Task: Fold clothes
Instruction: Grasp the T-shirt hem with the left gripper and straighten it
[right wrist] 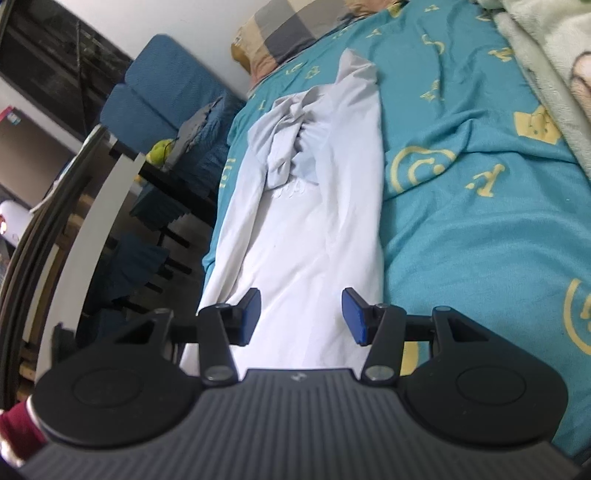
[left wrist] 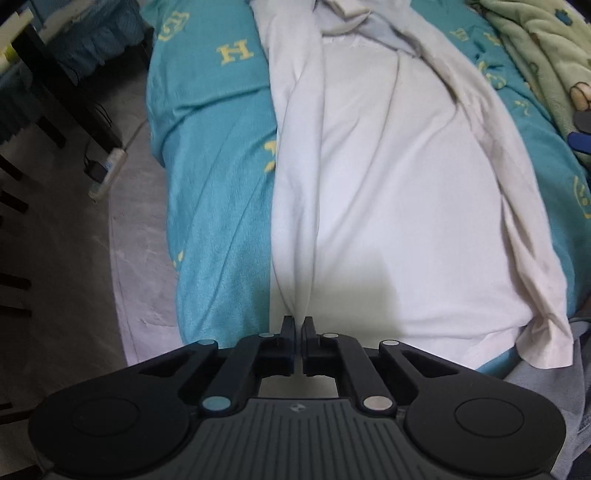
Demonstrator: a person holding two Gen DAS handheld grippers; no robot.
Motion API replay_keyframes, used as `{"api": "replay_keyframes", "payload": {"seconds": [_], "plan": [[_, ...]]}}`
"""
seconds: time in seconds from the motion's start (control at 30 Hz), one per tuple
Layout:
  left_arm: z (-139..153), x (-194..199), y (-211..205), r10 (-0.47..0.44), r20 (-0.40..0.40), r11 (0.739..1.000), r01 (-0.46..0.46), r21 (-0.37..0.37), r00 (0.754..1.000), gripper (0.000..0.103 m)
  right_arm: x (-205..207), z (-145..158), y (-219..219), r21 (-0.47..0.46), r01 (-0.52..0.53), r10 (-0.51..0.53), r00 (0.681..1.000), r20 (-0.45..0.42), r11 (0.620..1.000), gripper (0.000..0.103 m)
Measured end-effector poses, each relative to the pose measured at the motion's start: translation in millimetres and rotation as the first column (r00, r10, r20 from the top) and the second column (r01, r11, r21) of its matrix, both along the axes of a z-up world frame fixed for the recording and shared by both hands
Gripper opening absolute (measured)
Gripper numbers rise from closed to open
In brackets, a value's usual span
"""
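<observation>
White garment (left wrist: 388, 192): was laid lengthwise on the bed's teal cover (left wrist: 221, 177), both long sides folded inward, collar end farthest from the cameras.

Left gripper (left wrist: 298, 332): jaws were closed, pinching a raised ridge of the garment's left fold at the near hem.

Right gripper (right wrist: 301, 314): jaws were held apart above the garment's near end, blue pads (right wrist: 352, 317) on either side, no cloth seen pressed between them.

Recorded in the left wrist view only: grey floor (left wrist: 74, 277), a power strip (left wrist: 107, 173) beside dark furniture legs, denim cloth at the lower right edge.

Recorded in the right wrist view only: a checked pillow (right wrist: 291, 29) beyond the collar, a blue chair (right wrist: 155, 88), a dark-red sleeve (right wrist: 18, 428) at the lower left corner.

Both views: a pale green fleece blanket (left wrist: 543, 55) was bunched along the bed's right side, apart from the garment.
</observation>
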State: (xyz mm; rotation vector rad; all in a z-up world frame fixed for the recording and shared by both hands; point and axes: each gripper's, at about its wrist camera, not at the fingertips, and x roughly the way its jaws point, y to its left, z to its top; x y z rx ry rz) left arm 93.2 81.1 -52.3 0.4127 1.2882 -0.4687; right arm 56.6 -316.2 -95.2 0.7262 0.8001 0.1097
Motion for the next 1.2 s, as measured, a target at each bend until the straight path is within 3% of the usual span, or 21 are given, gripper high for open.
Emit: {"api": "replay_keyframes", "payload": {"seconds": [0.2, 0.37, 0.47, 0.53, 0.57, 0.63, 0.73, 0.9, 1.0, 1.1, 1.2], "plan": [[54.3, -44.7, -36.3, -0.107, 0.074, 0.990, 0.113, -0.082, 0.992, 0.004, -2.8, -3.2, -13.5, 0.043, 0.050, -0.050, 0.999, -0.002, 0.998, 0.052], [28.5, -66.4, -68.1, -0.171, -0.002, 0.977, 0.169, -0.128, 0.985, 0.006, 6.3, -12.7, -7.1, 0.037, -0.004, 0.006, 0.999, -0.050, 0.999, 0.052], [5.4, -69.9, -71.0, -0.188, -0.033, 0.972, 0.181, -0.151, 0.982, 0.017, 5.3, -17.2, 0.9, 0.014, -0.034, 0.035, 0.997, -0.076, 0.999, 0.052], [0.0, -67.5, -66.3, -0.179, -0.031, 0.971, 0.171, -0.169, 0.983, 0.036, 4.1, -20.8, 5.8, 0.009, -0.051, 0.052, 0.994, -0.098, 0.999, 0.052], [0.0, -65.1, -62.4, -0.162, -0.024, 0.971, 0.155, -0.183, 0.986, 0.042, 3.4, -23.1, 7.6, 0.013, -0.061, 0.062, 0.992, -0.111, 0.998, 0.052], [4.3, -54.0, -48.8, -0.092, 0.005, 0.967, 0.090, -0.238, 0.996, 0.062, 1.9, -27.3, 12.3, 0.004, -0.078, 0.078, 0.987, -0.138, 0.997, 0.052], [5.9, -33.3, -25.6, 0.057, 0.034, 0.948, -0.043, -0.317, 0.998, 0.079, 0.3, -35.4, 18.4, -0.006, -0.093, 0.090, 0.977, -0.191, 0.996, 0.052], [-23.0, 8.6, -1.4, 0.266, -0.089, 0.912, -0.281, -0.300, 0.960, 0.080, -7.2, -53.7, 25.9, 0.049, -0.097, 0.107, 0.952, -0.288, 0.994, 0.052], [-35.0, 20.1, -4.3, 0.256, -0.151, 0.916, -0.289, -0.278, 0.955, 0.083, -15.2, -65.8, 39.2, 0.074, -0.124, 0.141, 0.928, -0.343, 0.990, 0.052], [-46.2, 23.0, -12.8, 0.234, -0.179, 0.939, -0.270, -0.214, 0.956, 0.086, -24.3, -72.2, 67.6, 0.005, -0.209, 0.195, 0.900, -0.390, 0.978, 0.052], [-50.9, 23.0, -15.7, 0.230, -0.187, 0.948, -0.263, -0.177, 0.955, 0.092, -33.6, -68.0, 90.4, -0.093, -0.254, 0.201, 0.902, -0.382, 0.963, 0.052]]}}
